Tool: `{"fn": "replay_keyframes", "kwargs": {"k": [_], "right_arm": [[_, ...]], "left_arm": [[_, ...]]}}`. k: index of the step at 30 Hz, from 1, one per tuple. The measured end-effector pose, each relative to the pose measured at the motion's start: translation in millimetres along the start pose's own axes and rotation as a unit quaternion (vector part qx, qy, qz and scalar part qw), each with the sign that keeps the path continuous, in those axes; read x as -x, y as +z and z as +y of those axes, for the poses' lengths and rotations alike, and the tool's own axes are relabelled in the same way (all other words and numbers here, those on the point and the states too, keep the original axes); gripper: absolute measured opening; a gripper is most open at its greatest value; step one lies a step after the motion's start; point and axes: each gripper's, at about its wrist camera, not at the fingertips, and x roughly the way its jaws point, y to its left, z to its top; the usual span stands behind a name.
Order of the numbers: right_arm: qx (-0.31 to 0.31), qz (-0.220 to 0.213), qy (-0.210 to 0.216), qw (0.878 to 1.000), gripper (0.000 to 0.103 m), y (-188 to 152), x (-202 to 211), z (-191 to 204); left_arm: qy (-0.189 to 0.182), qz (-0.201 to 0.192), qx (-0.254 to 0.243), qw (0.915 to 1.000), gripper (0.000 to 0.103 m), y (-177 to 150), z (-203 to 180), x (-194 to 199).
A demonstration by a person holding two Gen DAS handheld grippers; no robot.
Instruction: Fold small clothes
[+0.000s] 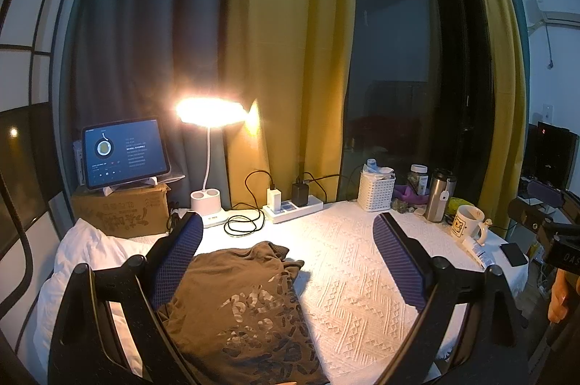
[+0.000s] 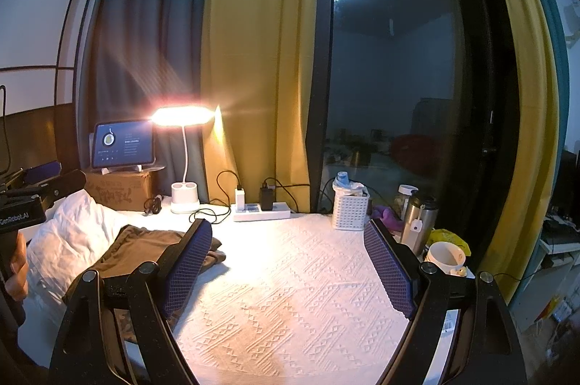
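Observation:
A brown printed garment [image 1: 246, 309] lies on the white textured tablecloth [image 1: 355, 276], folded into a long shape. My left gripper [image 1: 288, 222] is open and empty above it, its left finger over the garment's left edge. In the right wrist view the garment [image 2: 145, 247] lies at the left, partly behind my right gripper's left finger [image 2: 188, 261]. My right gripper [image 2: 288, 229] is open and empty above the bare cloth [image 2: 290, 294], to the right of the garment. The other gripper shows at the left edge [image 2: 32, 200].
A lit desk lamp [image 1: 210, 111], a tablet [image 1: 123, 151] on a cardboard box, a power strip [image 1: 293, 207] with cables, a white basket [image 1: 375, 191], a steel flask [image 1: 438, 194] and a mug [image 1: 467, 222] line the table's back and right. A white pillow [image 1: 83, 251] lies left.

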Motion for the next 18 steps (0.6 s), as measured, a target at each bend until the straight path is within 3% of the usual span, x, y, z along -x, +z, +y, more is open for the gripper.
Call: {"fn": "replay_keyframes", "kwargs": {"k": [18], "right_arm": [[0.000, 0.000, 0.000, 1.000, 0.087, -1.0, 0.0, -0.3]], "left_arm": [[0.001, 0.000, 0.001, 1.0000, 0.094, -0.4, -0.3, 0.1]]}}
